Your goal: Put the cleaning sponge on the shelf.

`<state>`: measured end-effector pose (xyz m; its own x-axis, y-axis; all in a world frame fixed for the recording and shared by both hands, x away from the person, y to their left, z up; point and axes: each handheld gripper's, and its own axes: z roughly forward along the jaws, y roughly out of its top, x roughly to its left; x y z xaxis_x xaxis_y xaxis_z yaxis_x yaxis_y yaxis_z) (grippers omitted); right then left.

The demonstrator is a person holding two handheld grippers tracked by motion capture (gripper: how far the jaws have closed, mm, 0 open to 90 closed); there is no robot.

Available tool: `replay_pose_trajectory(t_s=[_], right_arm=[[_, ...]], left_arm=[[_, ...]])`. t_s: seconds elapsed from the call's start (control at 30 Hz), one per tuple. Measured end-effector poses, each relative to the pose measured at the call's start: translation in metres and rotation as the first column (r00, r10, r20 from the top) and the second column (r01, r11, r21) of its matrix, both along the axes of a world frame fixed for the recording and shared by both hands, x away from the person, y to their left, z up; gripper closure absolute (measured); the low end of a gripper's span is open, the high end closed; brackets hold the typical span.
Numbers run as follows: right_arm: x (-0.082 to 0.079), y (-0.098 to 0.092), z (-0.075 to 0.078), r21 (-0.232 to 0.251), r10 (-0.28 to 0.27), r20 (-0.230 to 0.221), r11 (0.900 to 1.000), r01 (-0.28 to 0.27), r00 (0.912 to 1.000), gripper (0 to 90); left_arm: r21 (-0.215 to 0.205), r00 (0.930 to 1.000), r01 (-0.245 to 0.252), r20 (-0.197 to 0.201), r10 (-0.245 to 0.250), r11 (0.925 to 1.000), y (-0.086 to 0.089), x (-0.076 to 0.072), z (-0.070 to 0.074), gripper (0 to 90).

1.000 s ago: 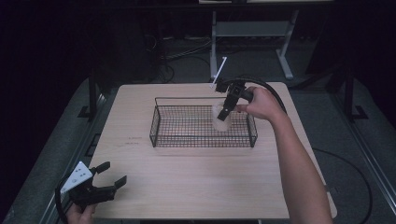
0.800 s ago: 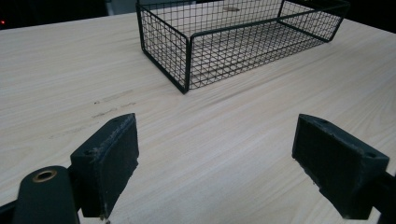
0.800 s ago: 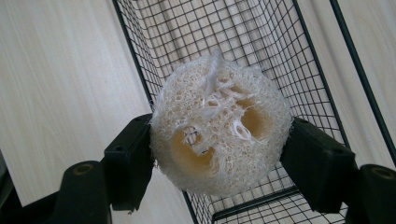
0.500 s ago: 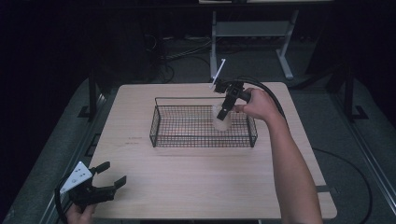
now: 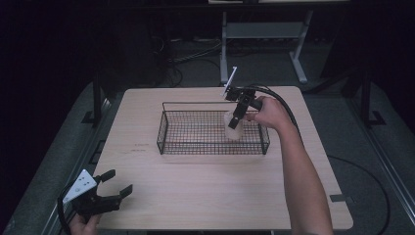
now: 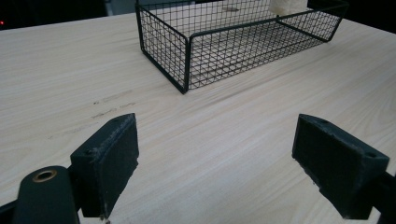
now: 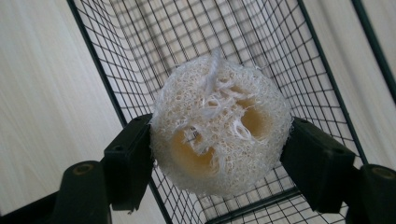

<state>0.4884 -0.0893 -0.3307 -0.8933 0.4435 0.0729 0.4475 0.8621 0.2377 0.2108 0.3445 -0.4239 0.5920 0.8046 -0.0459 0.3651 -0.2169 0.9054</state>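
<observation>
A round pale loofah sponge (image 7: pixel 217 126) is pinched between the two black jaws of my right gripper (image 7: pixel 217 158), which points down into the black wire basket (image 5: pixel 166 134). From above, the loofah sponge (image 5: pixel 233 128) hangs inside the basket's right half, under the right gripper (image 5: pixel 237 117). My left gripper (image 5: pixel 115 183) rests at the table's front left corner, its jaws spread wide with nothing between them. In the left gripper view its own jaws (image 6: pixel 215 163) frame bare wood, with the wire basket (image 6: pixel 187 60) farther off.
The light wooden table (image 5: pixel 215 196) carries the basket at its middle back. A cable (image 5: pixel 281 105) trails from the right gripper over the table's far right. A white stand (image 5: pixel 264 34) rises on the dark floor behind the table.
The right gripper has sunk lower with the loofah sponge, deeper into the basket's right half. The left gripper has kept still.
</observation>
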Motion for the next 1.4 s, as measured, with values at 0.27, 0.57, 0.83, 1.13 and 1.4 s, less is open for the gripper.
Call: replay_pose_trajectory(t_s=[0.27,0.57,0.83,1.13,1.4], right_arm=[[-0.001,-0.001,-0.013,0.002,-0.009,-0.013,1.000,0.009,0.9999,28.2],[-0.001,-0.002,-0.023,-0.008,-0.022,-0.018,1.000,0.022,0.9996,28.2],[-0.002,-0.003,-0.037,0.006,-0.042,-0.020,0.999,0.042,0.9989,28.2],[-0.003,-0.002,-0.048,0.009,-0.055,-0.015,0.998,0.055,0.9984,28.1],[-0.002,-0.006,-0.052,0.016,-0.061,-0.020,0.998,0.061,0.9979,27.4]], left_arm=[[0.000,1.0000,0.000,-0.003,0.000,1.0000,0.001,0.000,-0.001,13.8],[-0.001,1.0000,-0.002,-0.002,0.002,1.0000,0.000,0.000,0.000,13.8],[0.001,1.0000,-0.002,-0.007,0.002,1.0000,0.000,0.000,0.000,13.8],[0.003,1.0000,0.001,-0.003,-0.001,1.0000,-0.001,0.000,0.000,13.8],[0.006,1.0000,0.001,-0.005,-0.001,1.0000,-0.003,0.001,0.000,13.8]])
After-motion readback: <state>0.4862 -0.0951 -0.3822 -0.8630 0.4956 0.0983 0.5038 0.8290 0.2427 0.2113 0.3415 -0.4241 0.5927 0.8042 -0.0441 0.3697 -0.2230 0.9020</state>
